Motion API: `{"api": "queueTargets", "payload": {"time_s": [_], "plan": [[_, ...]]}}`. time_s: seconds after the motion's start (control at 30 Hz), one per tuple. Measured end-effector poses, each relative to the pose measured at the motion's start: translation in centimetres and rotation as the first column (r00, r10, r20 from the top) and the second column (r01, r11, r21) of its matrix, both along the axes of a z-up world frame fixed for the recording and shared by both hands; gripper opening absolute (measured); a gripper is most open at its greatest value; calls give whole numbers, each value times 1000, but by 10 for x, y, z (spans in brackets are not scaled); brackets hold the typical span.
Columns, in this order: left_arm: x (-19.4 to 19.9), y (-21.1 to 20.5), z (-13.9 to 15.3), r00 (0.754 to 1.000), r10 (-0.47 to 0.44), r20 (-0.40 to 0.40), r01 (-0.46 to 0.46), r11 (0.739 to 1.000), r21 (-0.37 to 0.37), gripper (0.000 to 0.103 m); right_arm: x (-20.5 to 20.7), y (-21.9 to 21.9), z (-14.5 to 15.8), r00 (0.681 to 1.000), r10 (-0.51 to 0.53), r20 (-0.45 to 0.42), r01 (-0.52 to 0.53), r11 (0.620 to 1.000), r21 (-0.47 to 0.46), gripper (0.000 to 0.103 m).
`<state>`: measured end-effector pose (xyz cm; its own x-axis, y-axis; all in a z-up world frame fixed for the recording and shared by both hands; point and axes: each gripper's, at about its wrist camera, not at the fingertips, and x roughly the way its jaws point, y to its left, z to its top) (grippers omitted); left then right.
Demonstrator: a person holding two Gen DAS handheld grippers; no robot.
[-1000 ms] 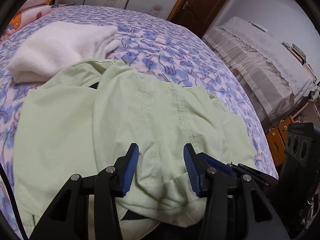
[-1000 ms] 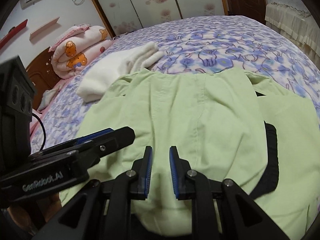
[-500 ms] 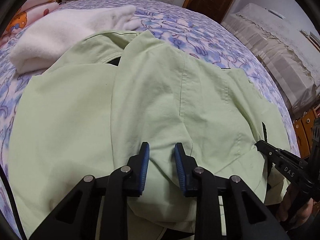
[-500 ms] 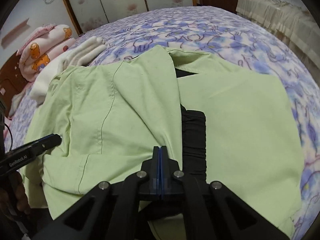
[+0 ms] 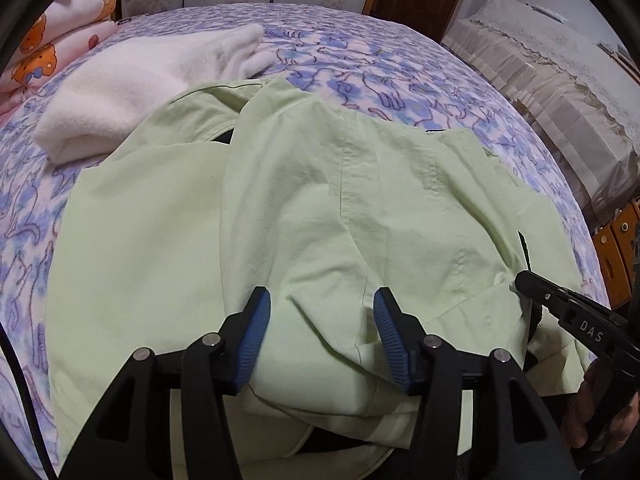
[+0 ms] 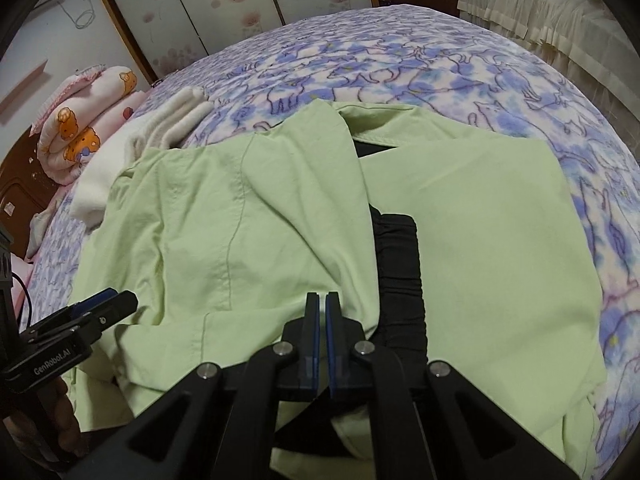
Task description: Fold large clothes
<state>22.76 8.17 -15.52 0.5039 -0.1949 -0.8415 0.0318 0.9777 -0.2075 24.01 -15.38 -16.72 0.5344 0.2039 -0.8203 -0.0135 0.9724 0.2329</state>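
The pale green garment [image 5: 320, 208] lies spread across the bed [image 5: 380, 64] with its purple-and-pink patterned cover, one green layer folded over the middle and a black elastic band [image 6: 400, 264] showing beside it. The left hand-held gripper [image 5: 320, 332] hangs over the near edge, blue pads wide apart and gripping nothing, while the right hand-held gripper [image 6: 321, 320] has its pads almost together with just a sliver between them, and whether cloth is pinched there I cannot tell. A folded white blanket [image 5: 140, 84] sits just beyond the garment.
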Motion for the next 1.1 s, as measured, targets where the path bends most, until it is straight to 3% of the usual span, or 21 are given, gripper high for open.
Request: {"api": "queueTargets", "payload": {"time_s": [0.37, 0.57, 0.8, 1.0, 1.1], "plan": [[-18, 3, 13, 1000, 16, -14, -17, 999, -28, 59, -16, 0, 10, 999, -54, -9, 54, 998, 42, 3], [-40, 7, 34, 1000, 5, 19, -5, 1000, 4, 59, -25, 6, 20, 999, -38, -36, 40, 998, 45, 3], [-78, 21, 70, 998, 13, 59, -13, 1000, -2, 60, -56, 8, 65, 1000, -2, 25, 1, 999, 38, 3], [-121, 30, 113, 991, 16, 136, -19, 1000, 22, 71, -95, 3, 107, 996, 34, 83, -36, 999, 22, 4], [-140, 34, 129, 986, 18, 164, -23, 999, 27, 72, -117, -3, 126, 993, 43, 114, -45, 999, 14, 14]]}}
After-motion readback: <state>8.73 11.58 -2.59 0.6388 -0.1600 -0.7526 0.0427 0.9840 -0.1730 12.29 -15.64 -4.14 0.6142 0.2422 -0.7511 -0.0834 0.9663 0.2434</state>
